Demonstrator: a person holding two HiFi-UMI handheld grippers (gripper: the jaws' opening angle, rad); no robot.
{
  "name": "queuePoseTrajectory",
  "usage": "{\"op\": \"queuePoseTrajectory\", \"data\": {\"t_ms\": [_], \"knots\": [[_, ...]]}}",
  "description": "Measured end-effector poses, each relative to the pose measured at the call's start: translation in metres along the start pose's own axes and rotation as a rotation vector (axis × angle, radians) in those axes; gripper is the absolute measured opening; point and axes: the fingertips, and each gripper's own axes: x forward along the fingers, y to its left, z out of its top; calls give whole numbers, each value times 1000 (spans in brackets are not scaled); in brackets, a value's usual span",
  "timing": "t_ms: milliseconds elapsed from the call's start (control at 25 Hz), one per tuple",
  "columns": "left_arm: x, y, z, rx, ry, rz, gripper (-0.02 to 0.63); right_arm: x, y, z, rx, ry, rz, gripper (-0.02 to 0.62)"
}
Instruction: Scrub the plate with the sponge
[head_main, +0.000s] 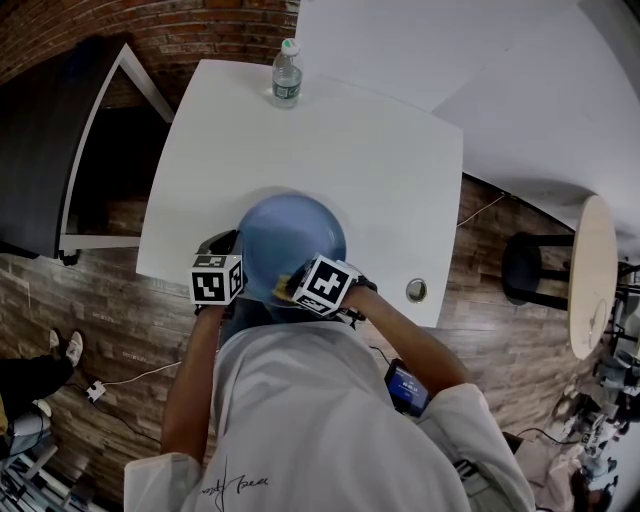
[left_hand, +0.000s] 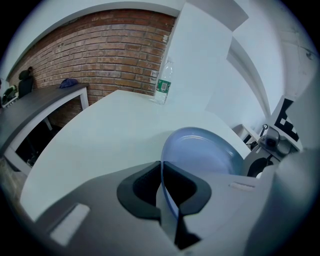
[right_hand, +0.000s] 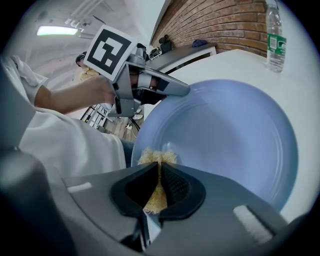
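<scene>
The left gripper clamps the blue plate by its rim, the right gripper pinches the sponge; brace the plate, sweep firmly across

Office or lab workspace, not a home. A red brick wall backs a square white table with a round metal cable port near its near right corner. A thin white cable trails over grey wood-plank flooring. A dark desk on a white frame stands off the table's left edge, a black stool and a pale round tabletop off its right. Large white panels lie beyond its far edge. A ceiling strip light glows overhead.
</scene>
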Motion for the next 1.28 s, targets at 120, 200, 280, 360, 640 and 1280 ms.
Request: {"op": "queuePoseTrajectory", "data": {"t_ms": [120, 200, 280, 360, 640, 1280], "knots": [[0, 0, -1, 1, 2, 2, 32, -2, -2, -2, -16, 12, -12, 23], [-1, 0, 0, 1, 3, 2, 31, -4, -4, -3, -26, 21, -19, 23], [0, 1, 0, 2, 2, 1, 32, -6, -6, -5, -34, 32, -25, 23], [1, 1, 1, 3, 3, -1, 32, -8, -9, -7, -36, 45, -29, 23], [1, 1, 0, 0, -2, -4, 32, -13, -17, -15, -19, 68, -34, 25], [3, 0, 0, 6, 2, -10, 32, -30, -44, -23, -31, 103, -105, 26]]}}
